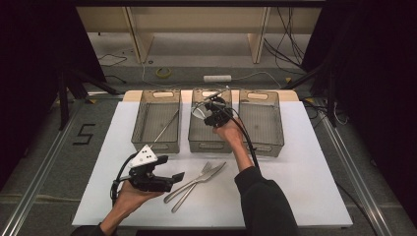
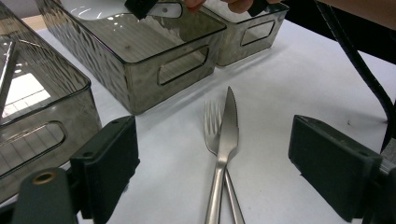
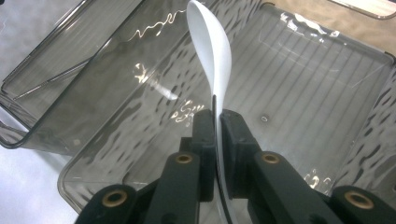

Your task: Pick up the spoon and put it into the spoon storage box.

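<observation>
The right hand-held gripper (image 3: 216,135) has its black jaws closed on the handle of a white spoon (image 3: 212,51), whose bowl rises above the ribbed floor of a smoky clear bin (image 3: 303,79). A neighbouring bin (image 3: 42,88) holds a thin metal rod (image 3: 51,79).

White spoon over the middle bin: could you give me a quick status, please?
Right gripper shut on white spoon, above middle bin. Left gripper open, facing crossed fork and knife. Nothing in the way.
</observation>
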Demonstrator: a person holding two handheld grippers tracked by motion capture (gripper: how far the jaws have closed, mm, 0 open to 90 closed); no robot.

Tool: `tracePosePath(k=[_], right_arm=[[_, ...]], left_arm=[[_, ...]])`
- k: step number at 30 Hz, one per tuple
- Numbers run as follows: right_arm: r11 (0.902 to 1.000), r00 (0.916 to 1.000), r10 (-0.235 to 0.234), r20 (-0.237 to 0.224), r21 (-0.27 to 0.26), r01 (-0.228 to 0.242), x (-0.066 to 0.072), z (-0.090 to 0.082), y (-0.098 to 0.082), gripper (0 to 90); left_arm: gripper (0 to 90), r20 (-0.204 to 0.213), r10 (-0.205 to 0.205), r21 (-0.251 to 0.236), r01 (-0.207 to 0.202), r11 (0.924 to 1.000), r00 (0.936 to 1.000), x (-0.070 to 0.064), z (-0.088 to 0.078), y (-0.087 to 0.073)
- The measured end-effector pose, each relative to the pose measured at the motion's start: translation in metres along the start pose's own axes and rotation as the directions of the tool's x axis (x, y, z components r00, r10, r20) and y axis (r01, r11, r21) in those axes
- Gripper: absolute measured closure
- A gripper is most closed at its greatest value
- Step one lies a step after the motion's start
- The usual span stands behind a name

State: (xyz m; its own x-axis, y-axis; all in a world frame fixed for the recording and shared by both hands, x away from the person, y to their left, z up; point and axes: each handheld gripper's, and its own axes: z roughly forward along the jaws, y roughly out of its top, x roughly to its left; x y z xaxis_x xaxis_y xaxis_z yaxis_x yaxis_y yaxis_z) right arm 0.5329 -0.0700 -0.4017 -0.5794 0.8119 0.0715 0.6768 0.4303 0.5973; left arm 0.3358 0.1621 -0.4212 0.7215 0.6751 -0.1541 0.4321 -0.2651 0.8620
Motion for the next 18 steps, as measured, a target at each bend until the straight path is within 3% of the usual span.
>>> tracePosePath(k=[4, 12, 18], right_arm=[[0.9997, 0.9999, 0.017, 0.003, -0.017, -0.017, -0.003, -0.002, 0.001, 73.6], [0.9996, 0.9994, 0.019, -0.028, -0.021, -0.019, -0.008, -0.012, 0.001, 62.7], [0.9994, 0.9969, -0.020, -0.076, -0.030, 0.018, -0.007, -0.029, -0.005, 50.0]], left_arm=[[15.4, 0.000, 0.000, -0.001, 0.000, 1.0000, 1.0000, -0.001, 0.000, 0.000], [15.4, 0.000, -0.004, 0.000, 0.004, 1.0000, 1.0000, 0.000, 0.000, 0.000], [15.4, -0.003, -0.008, 0.009, 0.008, 0.9999, 1.0000, 0.001, 0.000, 0.000]])
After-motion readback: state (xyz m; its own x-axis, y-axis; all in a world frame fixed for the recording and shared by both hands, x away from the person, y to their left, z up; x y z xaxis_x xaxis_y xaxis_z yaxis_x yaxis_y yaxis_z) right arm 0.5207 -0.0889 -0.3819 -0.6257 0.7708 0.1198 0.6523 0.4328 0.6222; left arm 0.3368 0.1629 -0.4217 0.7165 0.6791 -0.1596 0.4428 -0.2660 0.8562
